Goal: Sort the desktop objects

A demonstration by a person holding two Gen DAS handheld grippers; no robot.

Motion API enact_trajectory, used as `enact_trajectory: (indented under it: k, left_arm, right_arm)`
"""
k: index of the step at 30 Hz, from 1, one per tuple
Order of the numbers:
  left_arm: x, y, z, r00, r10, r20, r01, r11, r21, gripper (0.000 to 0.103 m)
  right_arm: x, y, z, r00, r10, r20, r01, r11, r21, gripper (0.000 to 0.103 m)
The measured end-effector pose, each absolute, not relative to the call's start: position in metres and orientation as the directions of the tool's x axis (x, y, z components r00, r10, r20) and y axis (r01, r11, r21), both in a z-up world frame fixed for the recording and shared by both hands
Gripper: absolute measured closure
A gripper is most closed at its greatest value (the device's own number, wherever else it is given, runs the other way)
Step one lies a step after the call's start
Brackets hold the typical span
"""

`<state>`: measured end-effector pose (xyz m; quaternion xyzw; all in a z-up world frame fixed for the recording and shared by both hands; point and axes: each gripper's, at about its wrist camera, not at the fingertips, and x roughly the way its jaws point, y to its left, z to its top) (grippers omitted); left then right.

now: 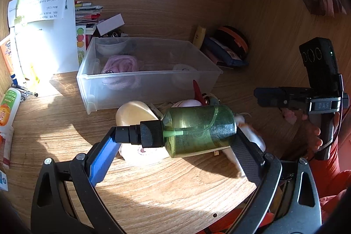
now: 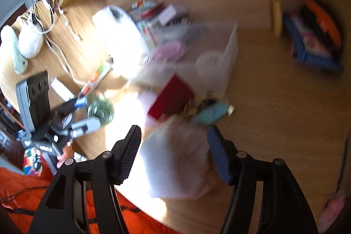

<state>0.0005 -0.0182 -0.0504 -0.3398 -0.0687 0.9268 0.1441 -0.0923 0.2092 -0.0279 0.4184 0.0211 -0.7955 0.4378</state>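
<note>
At frame centre the left gripper (image 1: 175, 137) pinches a green bottle (image 1: 197, 131) lengthwise; lower centre, the right gripper (image 2: 174, 147) stands spread

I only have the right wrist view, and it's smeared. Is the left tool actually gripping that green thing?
Observer: Yes. The left tool is shut on the green bottle end to end, black cap against the blue pad, base against the black pad.
Operator: What's already in the clear bin?
Observer: A pink coiled cord and, further right, a pale round piece.
</note>
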Motion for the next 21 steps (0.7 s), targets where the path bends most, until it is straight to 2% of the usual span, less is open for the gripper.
enact_trajectory:
  k: [4, 9, 15, 21]
  left_arm:
    - [-0.001, -0.022, -0.049, -0.732, 0.312, -0.606, -0.218, -0.949, -0.226, 0.005]
    - [-0.004, -0.028, -0.052, -0.729, 0.311, -0.61, -0.208, -0.949, -0.236, 0.005]
    - [-0.005, -0.033, -0.055, -0.723, 0.321, -0.612, -0.209, -0.946, -0.248, 0.005]
    - [-0.008, -0.035, -0.053, -0.724, 0.329, -0.606, -0.209, -0.942, -0.261, 0.005]
  right_arm:
    - [-0.102, 0.189, -0.024, -0.297, -0.651, -0.698, 0.737, -0.621, 0.266, 0.044]
    - [-0.107, 0.166, -0.046, -0.238, -0.625, -0.743, 0.786, -0.574, 0.231, 0.046]
    - [-0.103, 0.142, -0.079, -0.129, -0.58, -0.804, 0.831, -0.506, 0.231, 0.069]
    - [-0.103, 0.142, -0.089, -0.132, -0.584, -0.801, 0.829, -0.508, 0.233, 0.081]
